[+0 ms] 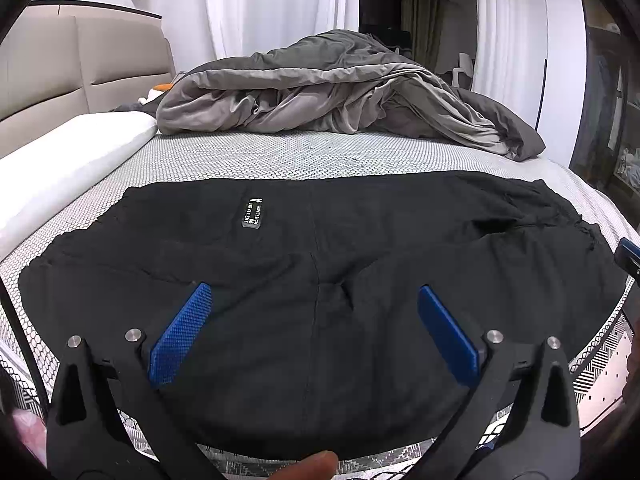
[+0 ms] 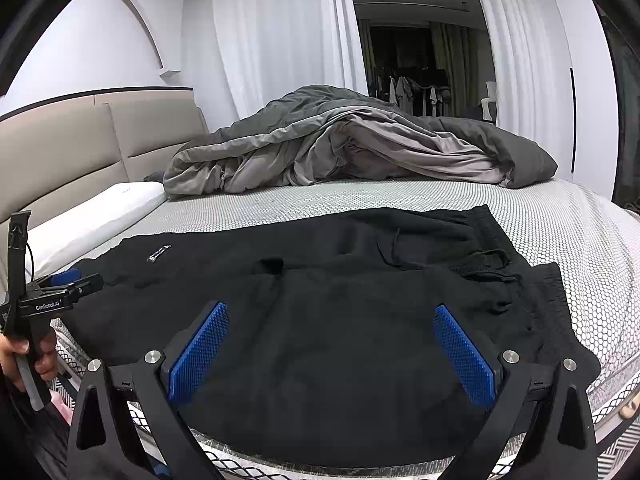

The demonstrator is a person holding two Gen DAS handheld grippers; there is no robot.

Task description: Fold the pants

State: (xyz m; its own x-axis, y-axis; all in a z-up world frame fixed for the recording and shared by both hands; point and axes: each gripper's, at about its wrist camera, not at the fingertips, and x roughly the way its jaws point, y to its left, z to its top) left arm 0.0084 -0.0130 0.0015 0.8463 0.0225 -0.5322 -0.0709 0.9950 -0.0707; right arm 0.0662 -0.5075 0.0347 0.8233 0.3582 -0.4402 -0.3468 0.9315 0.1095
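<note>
Here, black pants (image 1: 320,280) lie flat and lightly rumpled on the honeycomb-patterned mattress (image 1: 280,156), beneath and ahead of both sets of fingers. Their long axis runs crosswise to the fingers, with the drawstring waistband (image 2: 488,264) rightward and a small white-lettered label (image 1: 253,213) leftward. The left gripper (image 1: 314,294) and right gripper (image 2: 332,312) hover with fingers spread, holding nothing. A grey duvet (image 1: 340,92) lies heaped beyond.

Pants (image 1: 320,300) lying across bed (image 1: 280,156) in lower frame; duvet (image 1: 340,92) heaping behind; pillow (image 1: 60,176) lying at left edge.
</note>
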